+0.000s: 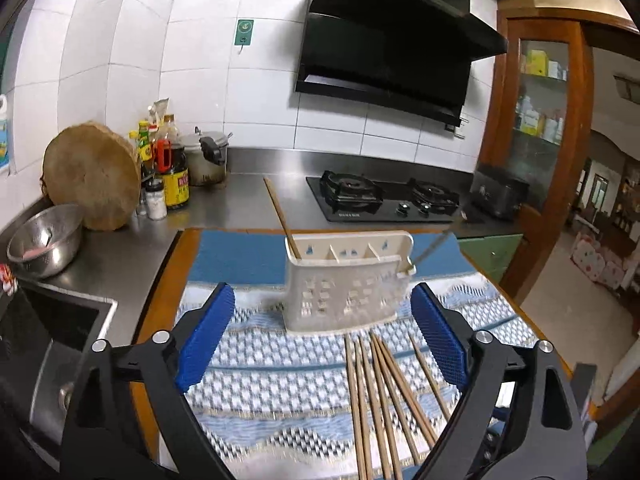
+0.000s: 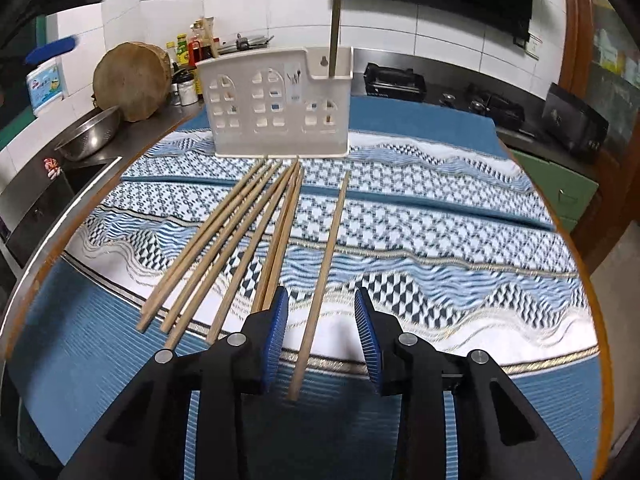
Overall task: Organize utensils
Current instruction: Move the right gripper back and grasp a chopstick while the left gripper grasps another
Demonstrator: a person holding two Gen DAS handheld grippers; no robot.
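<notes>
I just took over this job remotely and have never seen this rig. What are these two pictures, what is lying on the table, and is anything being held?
No robot arm here: a person carries a two-finger gripper in each hand, each with a camera looking along its blue pads. The left view shows the left gripper wide open and empty, facing the white utensil holder, which already has a chopstick standing in it. The right view shows the right gripper low over the patterned cloth, one loose chopstick between its pads, not yet pinched. More chopsticks lie beside it.
</notes>
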